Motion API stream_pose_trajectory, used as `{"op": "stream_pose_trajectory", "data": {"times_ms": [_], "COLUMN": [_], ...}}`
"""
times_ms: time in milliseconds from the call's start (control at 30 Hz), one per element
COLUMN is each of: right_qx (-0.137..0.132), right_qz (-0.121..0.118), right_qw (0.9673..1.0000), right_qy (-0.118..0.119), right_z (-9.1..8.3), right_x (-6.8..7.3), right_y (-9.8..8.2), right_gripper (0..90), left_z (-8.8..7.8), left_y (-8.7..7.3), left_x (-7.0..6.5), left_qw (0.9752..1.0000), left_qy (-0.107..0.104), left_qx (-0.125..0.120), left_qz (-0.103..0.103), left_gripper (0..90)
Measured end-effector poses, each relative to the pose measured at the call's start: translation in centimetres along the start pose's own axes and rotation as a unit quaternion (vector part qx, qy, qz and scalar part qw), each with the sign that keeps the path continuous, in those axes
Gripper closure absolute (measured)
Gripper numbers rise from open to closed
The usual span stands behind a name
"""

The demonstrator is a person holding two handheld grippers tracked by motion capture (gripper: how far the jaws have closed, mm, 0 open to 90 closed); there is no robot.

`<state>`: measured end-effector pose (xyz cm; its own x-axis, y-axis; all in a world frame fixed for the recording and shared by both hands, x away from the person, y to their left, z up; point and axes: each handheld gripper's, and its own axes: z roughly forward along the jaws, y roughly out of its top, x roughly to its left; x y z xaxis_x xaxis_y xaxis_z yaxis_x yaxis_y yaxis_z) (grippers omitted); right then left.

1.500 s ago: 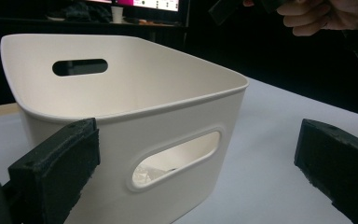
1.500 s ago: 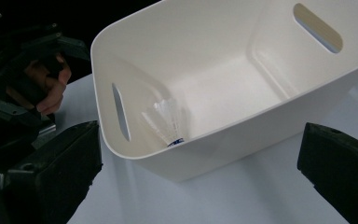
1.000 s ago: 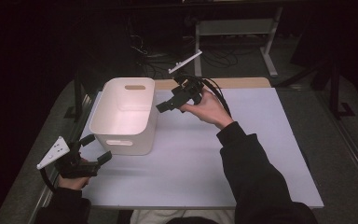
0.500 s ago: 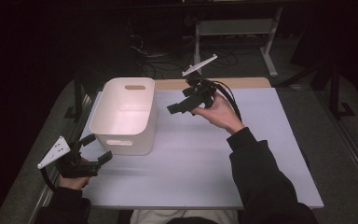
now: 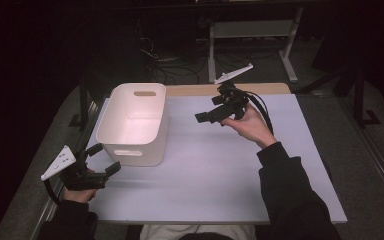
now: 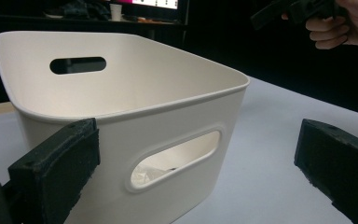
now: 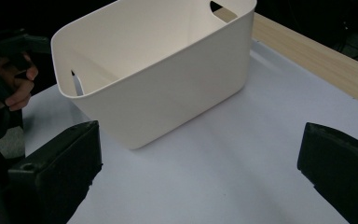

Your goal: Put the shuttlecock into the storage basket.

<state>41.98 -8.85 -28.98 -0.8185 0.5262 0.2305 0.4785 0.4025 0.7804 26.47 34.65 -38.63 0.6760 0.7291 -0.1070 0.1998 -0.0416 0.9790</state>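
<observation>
White bin (image 5: 135, 125) is seen standing upright on the pale table sheet (image 5: 205, 165), toward the left half, long axis running front to back. Slot handles are cut into the near and far end walls; through the near slot, in the left gripper view, something pale and crumpled is glimpsed inside the bin (image 6: 121, 107), not identifiable.

Left gripper (image 5: 105, 160) is held low at the front left corner of the sheet, just beside the bin's near end wall but not touching it. Its jaws are spread wide with nothing between them; in its own view they frame the near handle slot.

Right gripper (image 5: 202, 118) is held raised above the sheet, to the right of the bin and apart from it, pointed leftward toward the bin's side wall. Jaws are set wide apart, nothing gripped; in the right gripper view the bin (image 7: 158, 70) is seen ahead, beyond the jaw tips.

A wooden strip (image 5: 260, 89) is seen along the far table edge.
</observation>
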Motion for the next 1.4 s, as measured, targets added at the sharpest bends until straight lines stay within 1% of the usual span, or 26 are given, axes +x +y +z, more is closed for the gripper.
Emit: {"op": "stream_pose_trajectory", "data": {"times_ms": [100,233,300,400,433,500,567,867,1067,1167,1233,1267,1333,1400], "right_qx": [-0.005,-0.006,-0.008,-0.010,-0.010,-0.012,-0.022,-0.036,-0.037,-0.039,-0.039,-0.038,-0.040,-0.045], "right_qz": [0.002,0.005,0.008,0.009,0.012,0.011,0.013,0.022,0.029,0.027,0.027,0.024,0.024,0.024], "right_qw": [1.0000,0.9999,0.9998,0.9997,0.9995,0.9994,0.9990,0.9973,0.9963,0.9958,0.9959,0.9952,0.9951,0.9942], "right_qy": [-0.006,-0.012,-0.018,-0.020,-0.028,-0.031,-0.037,-0.060,-0.072,-0.078,-0.078,-0.086,-0.088,-0.094], "right_z": [-0.4,-0.7,-0.9,-0.9,-1.2,-1.3,-1.6,-2.6,-3.0,-3.2,-3.3,-3.4,-3.5,-3.7], "right_x": [-0.2,-0.5,-0.7,-0.8,-1.0,-1.0,-1.1,-1.6,-1.9,-1.9,-1.9,-1.9,-1.9,-1.8], "right_y": [-0.5,-1.1,-1.7,-1.9,-2.9,-3.1,-3.7,-6.5,-8.1,-8.9,-9.1,-9.9,-10.2,-10.7], "right_gripper": [0.0,0.0,0.0,0.0,0.0,0.0,0.0,0.0,0.0,0.0,0.0,0.0,0.0,0.0], "left_z": [0.0,0.0,0.0,0.0,0.0,0.0,0.1,0.1,0.2,0.2,0.2,0.2,0.2,0.2], "left_y": [0.0,0.0,0.0,0.0,0.0,0.0,0.0,0.0,0.0,0.0,0.0,0.0,0.0,0.0], "left_x": [0.0,0.0,0.0,0.0,0.0,0.0,0.0,0.0,0.0,0.0,0.0,-0.1,-0.1,-0.1], "left_qw": [1.0000,1.0000,1.0000,1.0000,1.0000,1.0000,1.0000,1.0000,1.0000,1.0000,1.0000,1.0000,1.0000,1.0000], "left_qy": [0.000,0.000,0.001,0.001,0.001,0.001,0.001,0.001,0.001,0.001,0.001,0.001,0.001,0.001], "left_qx": [0.000,0.001,0.000,0.000,0.000,0.000,0.000,0.002,0.003,0.003,0.003,0.003,0.003,0.005], "left_qz": [0.000,0.001,0.000,0.001,0.001,0.001,0.001,0.001,0.002,0.002,0.002,0.002,0.002,0.001], "left_gripper": [0.0,0.0,0.0,0.0,0.0,0.0,0.0,0.0,0.0,0.0,0.0,0.0,0.0,0.0]}}
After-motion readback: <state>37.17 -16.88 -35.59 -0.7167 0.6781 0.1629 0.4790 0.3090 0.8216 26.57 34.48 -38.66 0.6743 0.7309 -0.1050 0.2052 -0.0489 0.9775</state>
